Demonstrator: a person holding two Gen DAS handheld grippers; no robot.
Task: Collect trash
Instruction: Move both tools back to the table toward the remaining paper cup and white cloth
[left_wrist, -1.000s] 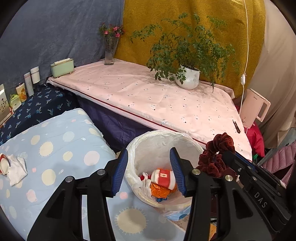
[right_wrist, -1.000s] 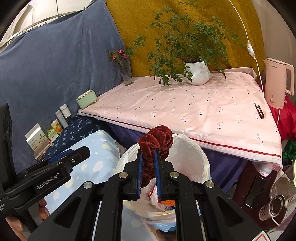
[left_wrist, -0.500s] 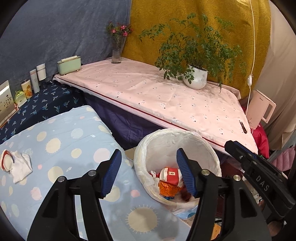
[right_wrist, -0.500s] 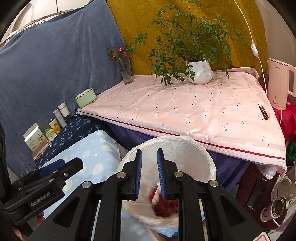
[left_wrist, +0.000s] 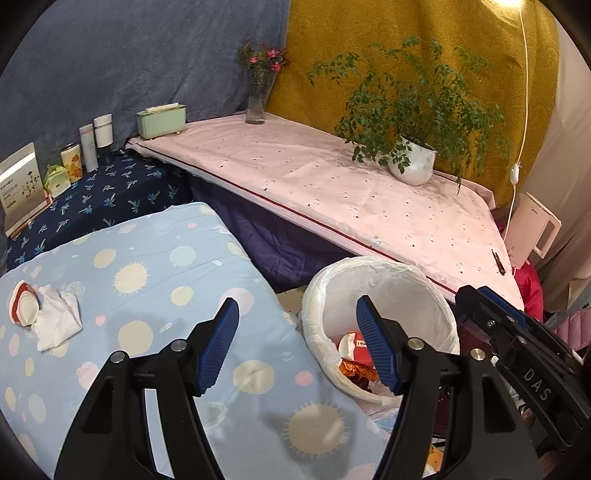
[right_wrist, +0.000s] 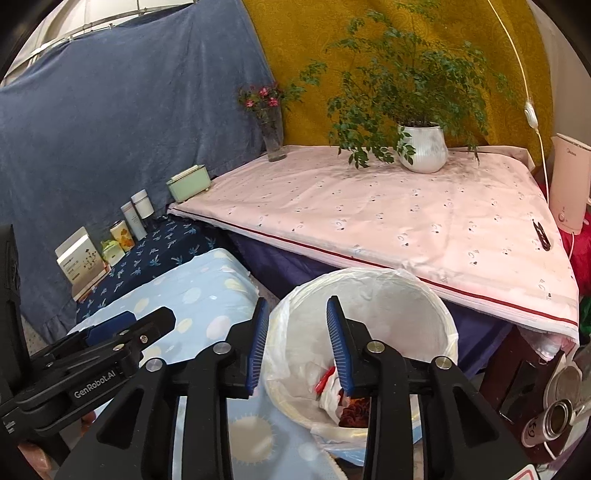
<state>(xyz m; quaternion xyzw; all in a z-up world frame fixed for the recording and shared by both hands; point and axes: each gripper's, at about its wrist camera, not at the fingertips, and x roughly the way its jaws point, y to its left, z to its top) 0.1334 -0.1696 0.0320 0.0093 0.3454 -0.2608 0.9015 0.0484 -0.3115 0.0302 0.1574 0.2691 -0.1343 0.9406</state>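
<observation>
A white-lined trash bin (left_wrist: 384, 288) (right_wrist: 388, 295) stands beside the light blue sun-print bed (left_wrist: 147, 295). Inside lie a red-and-white wrapper (left_wrist: 356, 345), orange trash and the dark red scrunchie (right_wrist: 354, 410). A crumpled white tissue (left_wrist: 57, 321) and a red-white cup lid (left_wrist: 24, 304) lie on the bed at far left. My left gripper (left_wrist: 297, 347) is open and empty above the bed's edge next to the bin. My right gripper (right_wrist: 297, 345) is open and empty above the bin's near rim.
A pink-clothed table (left_wrist: 332, 184) carries a potted plant (left_wrist: 412, 162), a flower vase (left_wrist: 258, 96), a green box (left_wrist: 160, 118) and a black clip (right_wrist: 541, 232). A pink kettle (right_wrist: 569, 177) stands at right. Bottles and boxes (left_wrist: 88, 144) line the dark blue shelf.
My right gripper opened and let the scrunchie drop into the bin, then opened wider. My left gripper drew back and left, so more of the bed and the tissue show.
</observation>
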